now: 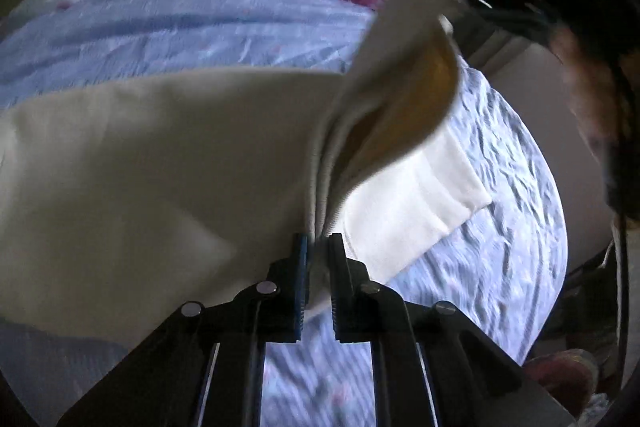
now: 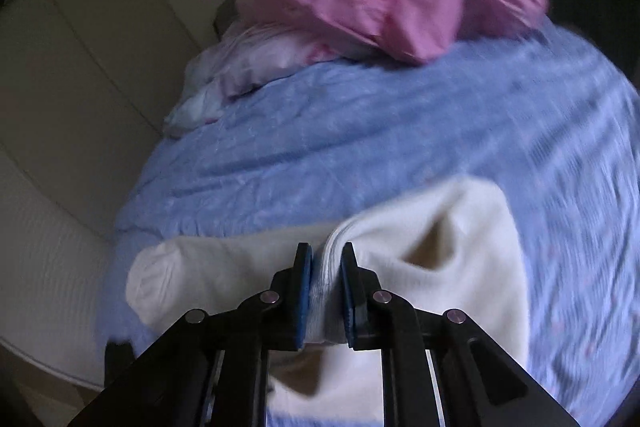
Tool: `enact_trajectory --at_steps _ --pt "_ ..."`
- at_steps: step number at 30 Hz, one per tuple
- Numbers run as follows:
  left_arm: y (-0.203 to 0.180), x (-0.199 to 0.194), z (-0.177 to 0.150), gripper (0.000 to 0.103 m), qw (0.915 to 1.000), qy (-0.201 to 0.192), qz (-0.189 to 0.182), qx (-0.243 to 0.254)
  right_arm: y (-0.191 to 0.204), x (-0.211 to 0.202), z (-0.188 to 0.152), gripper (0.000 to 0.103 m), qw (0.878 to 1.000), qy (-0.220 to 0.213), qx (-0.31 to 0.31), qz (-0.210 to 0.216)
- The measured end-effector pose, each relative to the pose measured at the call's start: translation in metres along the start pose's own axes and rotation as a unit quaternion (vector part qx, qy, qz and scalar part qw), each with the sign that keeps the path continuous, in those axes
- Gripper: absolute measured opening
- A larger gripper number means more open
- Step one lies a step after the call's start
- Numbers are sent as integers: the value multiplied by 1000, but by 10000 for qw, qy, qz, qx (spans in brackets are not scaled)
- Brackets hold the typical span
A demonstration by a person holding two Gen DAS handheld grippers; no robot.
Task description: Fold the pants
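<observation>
With the left gripper [image 1: 318, 247] and right gripper [image 2: 326, 259] each clamped on bunched cream pants [image 1: 160, 155] above the blue bedspread [image 2: 360, 115], a fold appears underway; next, lower and align edges.

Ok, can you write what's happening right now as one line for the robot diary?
task: fold pants | left gripper: shut on cream pants | right gripper: shut on cream pants | surface: blue bedspread | behind: pink clothes
</observation>
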State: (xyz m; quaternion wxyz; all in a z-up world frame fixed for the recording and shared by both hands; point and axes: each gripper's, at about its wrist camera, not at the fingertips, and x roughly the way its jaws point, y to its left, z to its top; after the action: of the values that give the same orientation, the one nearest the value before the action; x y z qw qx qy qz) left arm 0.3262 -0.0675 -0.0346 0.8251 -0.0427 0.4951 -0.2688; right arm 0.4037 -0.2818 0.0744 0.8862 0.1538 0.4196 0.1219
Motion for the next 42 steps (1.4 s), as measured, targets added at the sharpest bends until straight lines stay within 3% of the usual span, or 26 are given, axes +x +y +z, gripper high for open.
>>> enact_trajectory --at_steps 3,6,10,12,13,14,15,18,20,23,24,27,30,33,34,36,38,40,42 --pt "21 0 -7 2 9994 30 234 -234 30 49 15 15 9994 303 -141 -90" --pt "44 7 -13 2 9977 246 191 -595 47 101 13 15 9971 624 -268 -356" --pt "52 3 -16 2 9969 283 120 -728 55 159 6 17 9936 1040 -106 -432" --pt "50 -1 -13 12 9971 195 226 -696 58 179 5 32 9932 1120 -96 -296" --pt "49 -5 -12 17 9972 94 347 -657 62 184 6 54 9927 1185 -156 -158" --pt "48 -7 -11 28 9973 8 402 -610 72 184 10 66 9924 1199 -274 31" --pt "46 -11 -10 37 9974 -78 471 -545 81 179 13 67 9926 1134 -412 138" --pt "47 -26 -6 41 9947 -381 862 -404 104 131 18 67 9935 516 -915 439" --pt "53 -39 -5 41 9928 -553 956 -453 105 87 7 66 9911 -79 -1330 -22" --pt "70 -57 -6 44 9886 -702 1155 -669 91 61 -16 66 9775 -401 -1705 -1174" --pt "77 -64 -9 49 9860 -781 1282 -732 82 57 -28 66 9738 -382 -1840 -1280" --pt "98 -76 -20 53 9812 -836 1465 -942 51 69 -60 66 9741 218 -1726 -1447" --pt "109 -79 -27 53 9784 -791 1550 -1116 27 86 -78 65 9818 441 -1430 -1171" --pt "111 -73 -25 53 9788 -709 1599 -1064 15 118 -95 66 9850 1250 -956 -713" --pt "109 -68 -21 53 9806 -659 1585 -949 17 118 -103 67 9838 1294 -1019 -703" --pt "101 -60 -8 53 9853 -570 1491 -616 24 106 -117 67 9808 1185 -1413 -641" --pt "85 -53 14 53 9881 -683 1363 -184 25 87 -129 67 9801 1200 -1571 -189" --pt "71 -45 40 53 9920 -785 973 195 24 68 -139 67 9775 1221 -1711 173" --pt "56 -31 74 53 9951 -830 396 354 20 54 -149 67 9754 1177 -1847 254"
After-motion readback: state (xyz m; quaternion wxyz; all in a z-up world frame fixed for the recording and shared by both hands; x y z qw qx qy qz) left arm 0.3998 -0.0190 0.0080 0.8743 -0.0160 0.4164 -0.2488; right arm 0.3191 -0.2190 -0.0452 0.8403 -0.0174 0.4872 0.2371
